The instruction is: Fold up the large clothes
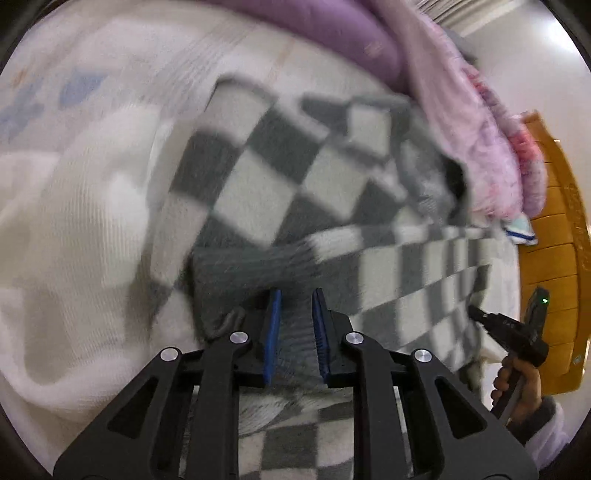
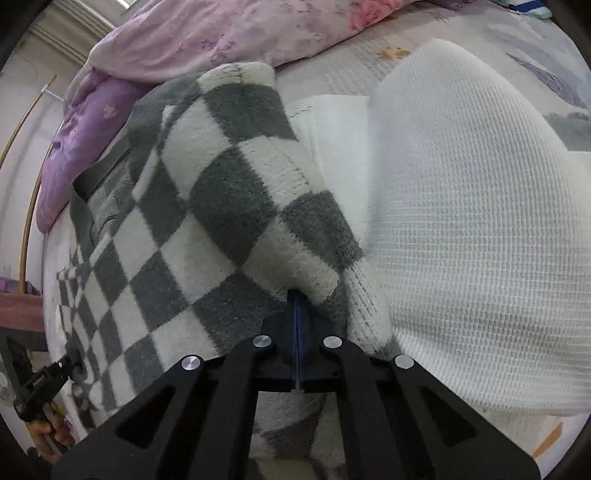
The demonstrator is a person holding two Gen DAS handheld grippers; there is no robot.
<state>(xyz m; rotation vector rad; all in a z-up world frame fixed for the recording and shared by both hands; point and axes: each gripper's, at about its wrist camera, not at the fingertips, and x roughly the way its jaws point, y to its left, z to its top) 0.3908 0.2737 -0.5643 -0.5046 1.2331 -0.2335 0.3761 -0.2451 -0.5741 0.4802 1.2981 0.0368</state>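
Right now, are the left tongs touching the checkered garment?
Touching. The left wrist view shows the left tongs closed on a grey ribbed fold of the checkered garment, the cloth pinched between both blue pads.

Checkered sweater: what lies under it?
Beside the checkered sweater a white knit cloth shows, and pale bedding beyond. What lies directly beneath the sweater is covered.

Bed (image 2: 332,79) with pale printed sheet carries everything. Grey-and-white checkered garment (image 2: 207,229) lies on it, directly ahead of and under both tongs. White waffle-knit garment (image 2: 480,229) beside it, right of the right tongs (image 2: 297,306). Purple-pink quilt (image 2: 229,33) bunched along the far edge, beyond the tongs.
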